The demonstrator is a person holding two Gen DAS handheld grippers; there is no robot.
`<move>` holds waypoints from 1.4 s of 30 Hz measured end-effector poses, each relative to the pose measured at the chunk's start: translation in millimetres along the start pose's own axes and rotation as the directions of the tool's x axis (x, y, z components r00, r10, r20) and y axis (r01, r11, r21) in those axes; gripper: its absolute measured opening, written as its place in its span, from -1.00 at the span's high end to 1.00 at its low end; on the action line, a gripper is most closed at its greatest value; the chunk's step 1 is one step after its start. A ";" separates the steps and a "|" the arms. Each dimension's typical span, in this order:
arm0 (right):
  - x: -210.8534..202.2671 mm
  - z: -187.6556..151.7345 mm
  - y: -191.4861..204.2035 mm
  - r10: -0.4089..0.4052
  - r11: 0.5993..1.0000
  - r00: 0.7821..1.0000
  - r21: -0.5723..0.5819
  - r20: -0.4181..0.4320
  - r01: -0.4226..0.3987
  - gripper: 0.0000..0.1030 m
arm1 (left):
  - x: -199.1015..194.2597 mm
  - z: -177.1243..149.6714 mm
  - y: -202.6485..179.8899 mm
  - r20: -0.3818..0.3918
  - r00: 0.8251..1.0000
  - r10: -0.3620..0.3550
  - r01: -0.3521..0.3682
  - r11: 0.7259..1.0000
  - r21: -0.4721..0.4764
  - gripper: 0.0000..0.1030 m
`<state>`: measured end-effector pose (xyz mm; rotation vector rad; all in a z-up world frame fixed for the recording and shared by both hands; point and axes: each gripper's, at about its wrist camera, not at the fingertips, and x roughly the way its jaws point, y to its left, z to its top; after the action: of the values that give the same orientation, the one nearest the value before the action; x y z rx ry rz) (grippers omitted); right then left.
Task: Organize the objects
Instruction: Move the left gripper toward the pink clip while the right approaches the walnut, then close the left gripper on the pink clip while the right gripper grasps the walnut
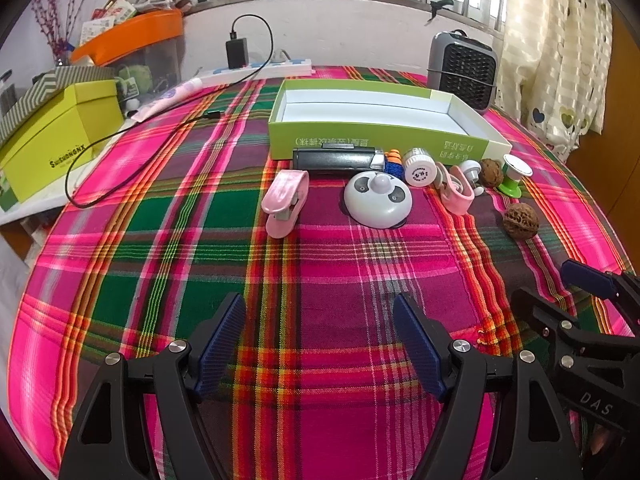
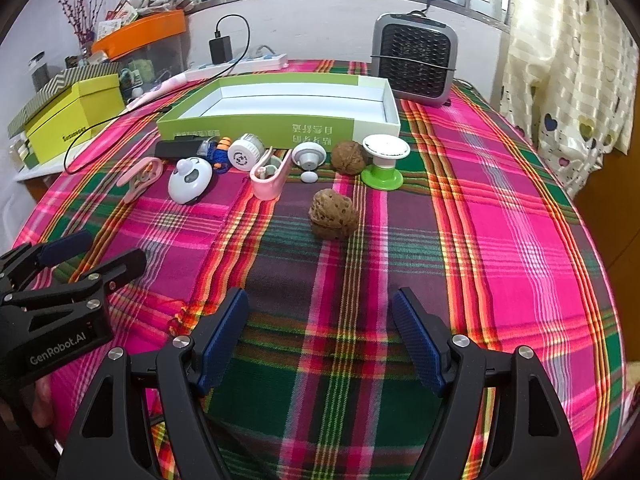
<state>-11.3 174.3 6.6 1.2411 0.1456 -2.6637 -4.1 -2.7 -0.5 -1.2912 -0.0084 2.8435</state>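
Observation:
An empty green-and-white box (image 1: 380,132) (image 2: 280,120) lies on the plaid cloth. In front of it is a row of small items: a pink stapler (image 1: 284,202) (image 2: 140,178), a black case (image 1: 336,159), a white panda gadget (image 1: 378,199) (image 2: 190,179), a white round cap (image 1: 418,168) (image 2: 245,152), a pink clip (image 1: 456,192) (image 2: 272,178), two walnuts (image 1: 520,219) (image 2: 334,215) (image 2: 348,158) and a green-and-white spool (image 2: 384,164). My left gripper (image 1: 320,346) and right gripper (image 2: 320,340) are open and empty, well short of the items.
A grey heater (image 2: 416,60) stands at the back right. A yellow-green shoe box (image 1: 60,136), an orange-lidded bin (image 1: 132,36), a power strip with charger and cable (image 1: 240,60) are at the back left. A curtain (image 2: 568,60) hangs to the right.

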 end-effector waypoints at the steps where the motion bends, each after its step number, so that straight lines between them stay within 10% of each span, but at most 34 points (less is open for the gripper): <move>1: 0.6 0.9 -0.6 -0.002 1.000 1.000 0.000 -0.001 0.002 -0.45 | 0.5 0.3 0.3 -0.001 1.000 -0.001 0.001 1.000 0.001 -0.47; 42: 35.2 46.0 -23.2 0.071 0.993 0.996 -0.090 -0.055 -0.075 -0.45 | 44.3 57.0 39.6 -0.044 0.998 -0.046 0.047 0.999 0.016 -0.46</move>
<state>-72.8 184.2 9.3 1.2620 0.2230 -2.5344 -76.8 -41.3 3.1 -1.3310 -0.0138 2.7701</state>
